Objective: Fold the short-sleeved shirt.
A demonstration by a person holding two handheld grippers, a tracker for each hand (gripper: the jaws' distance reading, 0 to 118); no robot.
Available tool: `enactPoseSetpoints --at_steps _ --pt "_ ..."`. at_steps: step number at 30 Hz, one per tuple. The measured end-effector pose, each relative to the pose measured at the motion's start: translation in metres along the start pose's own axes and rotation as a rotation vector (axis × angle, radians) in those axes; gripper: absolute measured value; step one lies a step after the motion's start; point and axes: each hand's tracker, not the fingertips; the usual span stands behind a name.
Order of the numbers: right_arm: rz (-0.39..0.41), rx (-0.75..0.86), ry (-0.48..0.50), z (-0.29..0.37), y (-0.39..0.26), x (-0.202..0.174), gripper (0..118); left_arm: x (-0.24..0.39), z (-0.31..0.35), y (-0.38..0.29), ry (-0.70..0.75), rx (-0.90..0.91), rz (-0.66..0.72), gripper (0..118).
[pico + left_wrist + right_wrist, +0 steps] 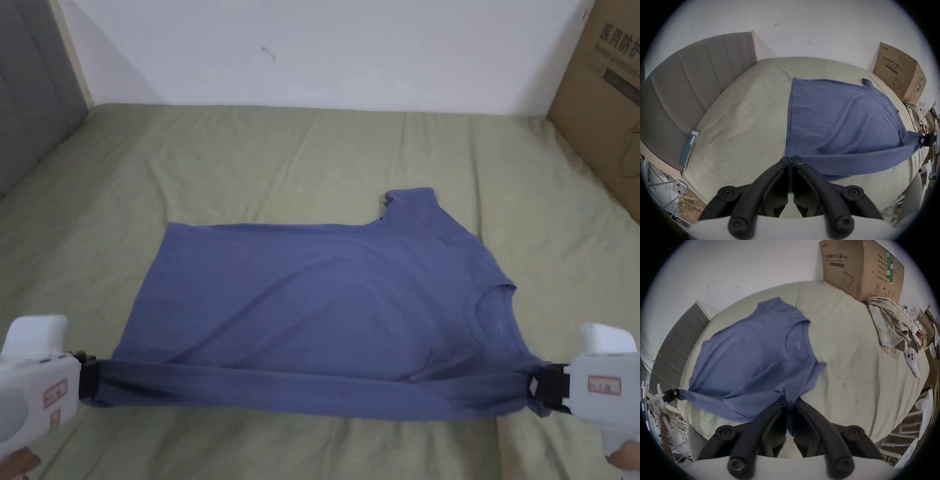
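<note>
Nearest the person, the left claw (87, 378) is closed tight on the near hem corner of the blue short-sleeved cotton shirt (325, 300), both black jaws pressing the fabric between them, as the left gripper view shows at the left claw (790, 160). The right claw (542, 387) is likewise clamped on the near shoulder and sleeve of the shirt, cloth bunched between its jaws in the right gripper view at the right claw (791, 400). Between the two claws the near edge of the shirt is lifted and stretched into a taut band, slightly above the bed.

Beyond that band the rest of the shirt lies flat on the pale green bedsheet (250, 156), hem toward the left, round neckline toward the right, with the far sleeve pointing toward the wall.

To the left, a grey padded headboard (28, 81) stands along the bed's side. At the far right, a brown cardboard box (603, 94) leans at the edge of the bed against the white wall (325, 50). In the right gripper view, a crumpled striped cloth (888, 326) lies just beside the box.
</note>
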Motion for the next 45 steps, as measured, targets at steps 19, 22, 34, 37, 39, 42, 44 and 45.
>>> enactPoseSetpoints --at_steps 19,22,34,37,39,42,44,45 --pt "0.037 -0.091 -0.093 -0.08 0.091 -0.015 70 0.009 -0.094 0.062 0.06 -0.086 -0.034 88" --pt "-0.002 -0.042 -0.091 -0.058 0.077 -0.008 70 0.007 -0.073 0.052 0.053 -0.059 -0.027 88" --pt "0.004 -0.035 -0.07 -0.027 -0.027 -0.003 0 0.017 -0.02 -0.028 -0.084 -0.068 0.022 0" --pt "-0.019 -0.046 -0.053 -0.031 -0.039 -0.006 0 0.019 -0.014 -0.022 -0.052 -0.075 0.035 43" --pt "-0.027 -0.055 -0.041 -0.033 -0.042 -0.007 0 0.015 -0.021 -0.017 -0.05 -0.082 0.054 71" --pt "-0.005 -0.069 -0.06 -0.039 -0.043 -0.009 0 0.003 -0.048 -0.011 -0.034 -0.105 0.083 84" --pt "-0.003 -0.073 -0.062 -0.043 -0.044 -0.01 0 -0.002 -0.066 -0.008 -0.013 -0.129 0.145 84" --pt "-0.006 -0.079 -0.055 -0.044 -0.044 -0.009 0 -0.004 -0.077 -0.009 -0.047 -0.153 0.168 83"
